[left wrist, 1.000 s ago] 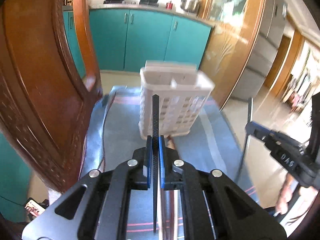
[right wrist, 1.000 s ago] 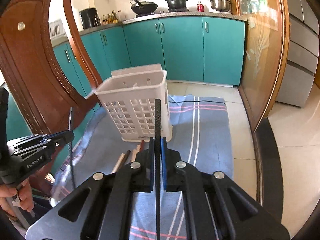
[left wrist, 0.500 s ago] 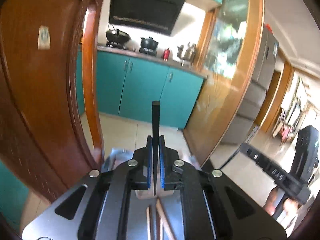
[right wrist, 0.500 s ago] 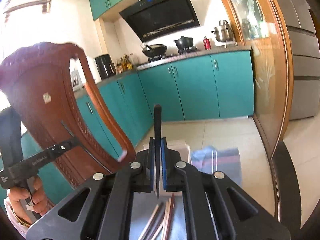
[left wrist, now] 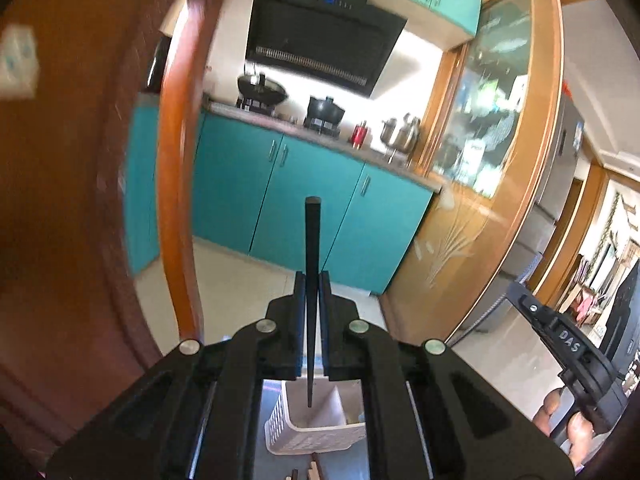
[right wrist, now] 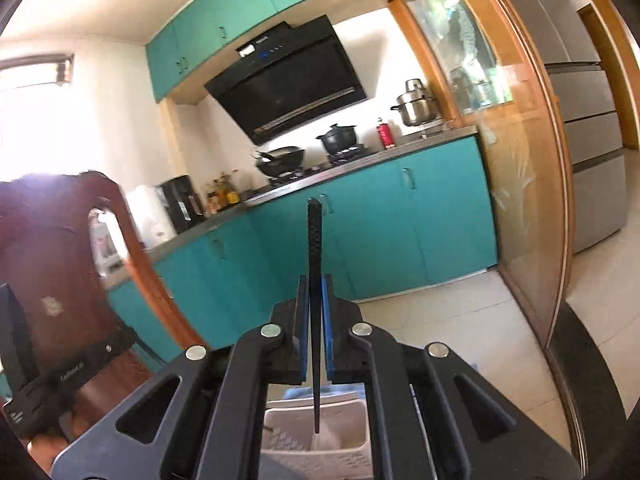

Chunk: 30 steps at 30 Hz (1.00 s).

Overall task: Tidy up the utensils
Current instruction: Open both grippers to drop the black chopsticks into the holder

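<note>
My left gripper [left wrist: 312, 280] is shut on a black chopstick [left wrist: 312, 240] that stands upright, its thin tip hanging above the white slotted utensil basket [left wrist: 316, 432] seen between the gripper arms. My right gripper [right wrist: 315, 284] is shut on a second black chopstick [right wrist: 314, 240], also upright, its tip over the open top of the same basket [right wrist: 320, 440]. The right gripper also shows at the right edge of the left wrist view [left wrist: 568, 344]. The left gripper shows at the lower left of the right wrist view [right wrist: 72, 376].
A carved wooden chair back [left wrist: 80, 200] rises close on the left. Wooden chopsticks [left wrist: 314, 470] lie on the cloth in front of the basket. Teal kitchen cabinets [right wrist: 400, 220], a stove with pots and a range hood are behind. A glass sliding door [right wrist: 520, 160] is at the right.
Both grippers have risen and tilted up with their chopsticks. The basket has dropped from the middle of both views to the bottom, under the chopstick tips.
</note>
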{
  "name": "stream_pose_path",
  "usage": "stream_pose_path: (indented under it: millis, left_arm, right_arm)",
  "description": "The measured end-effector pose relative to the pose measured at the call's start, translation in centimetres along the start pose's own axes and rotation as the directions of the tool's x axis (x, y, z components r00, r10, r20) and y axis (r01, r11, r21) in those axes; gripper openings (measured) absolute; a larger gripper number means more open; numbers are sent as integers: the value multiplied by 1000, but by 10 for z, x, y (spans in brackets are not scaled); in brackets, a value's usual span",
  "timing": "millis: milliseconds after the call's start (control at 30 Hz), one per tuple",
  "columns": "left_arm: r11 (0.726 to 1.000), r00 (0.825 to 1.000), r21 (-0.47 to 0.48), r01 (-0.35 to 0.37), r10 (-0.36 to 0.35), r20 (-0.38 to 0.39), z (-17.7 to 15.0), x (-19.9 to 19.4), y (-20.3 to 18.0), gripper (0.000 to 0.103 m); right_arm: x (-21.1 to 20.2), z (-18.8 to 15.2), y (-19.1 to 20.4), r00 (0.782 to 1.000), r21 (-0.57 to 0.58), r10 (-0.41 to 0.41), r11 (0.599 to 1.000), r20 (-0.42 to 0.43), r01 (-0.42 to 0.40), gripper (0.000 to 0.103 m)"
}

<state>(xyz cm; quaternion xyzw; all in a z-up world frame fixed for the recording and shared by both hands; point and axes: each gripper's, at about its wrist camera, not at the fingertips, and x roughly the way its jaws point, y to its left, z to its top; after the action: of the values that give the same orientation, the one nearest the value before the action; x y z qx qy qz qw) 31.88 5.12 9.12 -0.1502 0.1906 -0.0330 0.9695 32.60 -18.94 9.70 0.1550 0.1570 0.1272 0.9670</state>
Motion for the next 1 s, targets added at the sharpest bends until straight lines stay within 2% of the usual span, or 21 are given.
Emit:
stream_pose_path:
  millis: [100, 200, 467, 533, 600, 633, 733, 833, 900, 967, 1000]
  left_arm:
    - [999, 997, 26, -48, 49, -52, -20, 22, 0, 7]
    - [997, 993, 32, -67, 70, -100, -34, 36, 3, 7]
    - [997, 987, 40, -67, 72, -146, -63, 42, 9, 7]
    - [997, 988, 49, -63, 69, -138, -68, 38, 8, 8]
    - [997, 991, 55, -53, 59, -117, -72, 28, 9, 8]
    - [997, 993, 56, -48, 54, -104, -73, 21, 9, 11]
    - [999, 997, 30, -27, 29, -71, -81, 2, 16, 20]
    - [999, 997, -27, -27, 25, -77, -102, -14, 26, 23]
    - [996, 987, -26, -80, 76, -140, -123, -17, 28, 24]
    - [992, 967, 2, -127, 125, -220, -146, -13, 27, 24]
    - [989, 956, 15, -146, 145, -257, -156, -9, 27, 24]
  right_arm:
    - [28, -25, -5, 996, -17, -32, 999, -87, 31, 7]
    - [41, -51, -9, 988, -40, -57, 998, -146, 52, 7]
    - [20, -75, -11, 986, -102, -74, 993, -151, 59, 8]
    - [11, -77, -14, 986, -104, -78, 993, -146, 63, 16]
    - [-2, -78, -19, 988, -103, -82, 992, -129, 68, 37]
    - [-11, -79, -22, 990, -100, -84, 992, -115, 72, 43]
    - [-32, -85, -33, 992, -88, -96, 992, -84, 89, 50]
    - [-52, -97, -48, 988, -57, -139, 989, -68, 136, 51]
    - [-54, -107, -59, 974, -43, -193, 981, -118, 189, 51]
    - [-46, -121, -68, 944, -61, -254, 967, -210, 247, 51]
    - [-37, -133, -72, 916, -82, -274, 962, -291, 262, 51]
